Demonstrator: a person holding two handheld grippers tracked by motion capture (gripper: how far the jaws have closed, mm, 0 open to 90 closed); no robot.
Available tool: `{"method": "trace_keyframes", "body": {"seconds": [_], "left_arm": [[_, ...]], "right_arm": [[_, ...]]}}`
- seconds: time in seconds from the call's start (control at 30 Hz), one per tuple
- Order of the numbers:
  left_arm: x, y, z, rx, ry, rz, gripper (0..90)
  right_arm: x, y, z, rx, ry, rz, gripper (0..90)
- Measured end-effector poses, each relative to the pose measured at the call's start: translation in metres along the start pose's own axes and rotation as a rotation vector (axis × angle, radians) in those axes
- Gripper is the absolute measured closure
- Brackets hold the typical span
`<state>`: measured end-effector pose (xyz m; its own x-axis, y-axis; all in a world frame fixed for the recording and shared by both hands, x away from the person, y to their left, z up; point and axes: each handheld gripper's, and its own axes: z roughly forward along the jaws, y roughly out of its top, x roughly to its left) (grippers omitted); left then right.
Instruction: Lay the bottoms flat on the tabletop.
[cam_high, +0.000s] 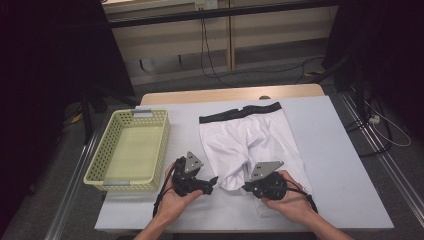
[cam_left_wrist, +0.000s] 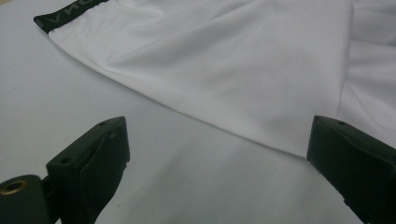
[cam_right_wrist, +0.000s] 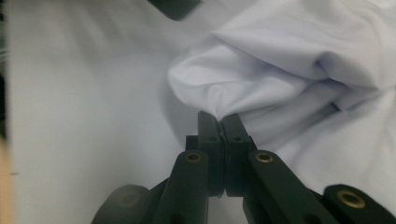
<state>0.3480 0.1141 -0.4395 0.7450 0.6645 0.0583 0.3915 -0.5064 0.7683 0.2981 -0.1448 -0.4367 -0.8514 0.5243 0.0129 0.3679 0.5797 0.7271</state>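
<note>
White shorts (cam_high: 250, 140) spread flat at centre frame, black waistband (cam_high: 240, 112) toward the top. Right gripper (cam_high: 246, 188) pinching a fold of the lower leg hem; left gripper (cam_high: 214, 181) spread wide, just beside the other leg edge, not yet gripping. Folding barely begun; yellow basket (cam_high: 95, 170) at left, nothing in it.

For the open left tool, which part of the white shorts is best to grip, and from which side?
Probably the near leg hem of the white shorts, approached from the shorts' left side, low along the table. The hem lies flat as a thin free edge just ahead of the open left tool, so one jaw could slide beneath.
</note>
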Motion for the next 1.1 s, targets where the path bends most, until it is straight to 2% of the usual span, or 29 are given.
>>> {"method": "trace_keyframes", "body": {"seconds": [0.17,0.3,0.33,0.4,0.5,0.6,0.73,0.83,0.93,1.1], "left_arm": [[0.001,0.000,0.001,0.008,0.000,0.005,6.0],[0.001,0.000,0.000,0.000,0.004,0.002,6.1],[0.002,0.000,-0.001,0.004,0.002,0.000,6.1],[0.003,0.000,-0.001,0.001,0.004,-0.007,6.1],[0.003,-0.001,-0.003,0.001,-0.001,-0.007,6.1],[-0.001,0.000,-0.006,-0.005,-0.015,-0.005,6.3],[-0.009,0.001,-0.014,-0.026,-0.042,0.010,7.3],[-0.015,0.003,-0.019,-0.032,-0.067,0.024,7.6],[-0.021,0.003,-0.018,-0.020,-0.088,0.042,7.5],[-0.026,0.004,-0.017,-0.018,-0.113,0.028,6.6]], "right_arm": [[0.028,0.005,0.001,-0.007,0.105,-0.063,89.7],[0.045,0.010,0.005,-0.022,0.184,-0.092,89.5],[0.047,0.012,0.006,-0.028,0.199,-0.092,88.3],[0.046,0.012,0.008,-0.032,0.232,-0.070,79.7],[0.039,0.008,0.009,-0.027,0.220,-0.047,71.4],[0.031,0.004,0.002,-0.046,0.208,-0.015,63.1],[0.020,0.000,-0.013,-0.084,0.175,0.007,61.8],[0.009,-0.005,-0.019,-0.081,0.118,0.026,64.2],[-0.002,-0.009,-0.016,-0.056,0.078,0.046,64.1],[-0.011,-0.009,0.000,-0.023,0.055,0.053,58.2]]}}
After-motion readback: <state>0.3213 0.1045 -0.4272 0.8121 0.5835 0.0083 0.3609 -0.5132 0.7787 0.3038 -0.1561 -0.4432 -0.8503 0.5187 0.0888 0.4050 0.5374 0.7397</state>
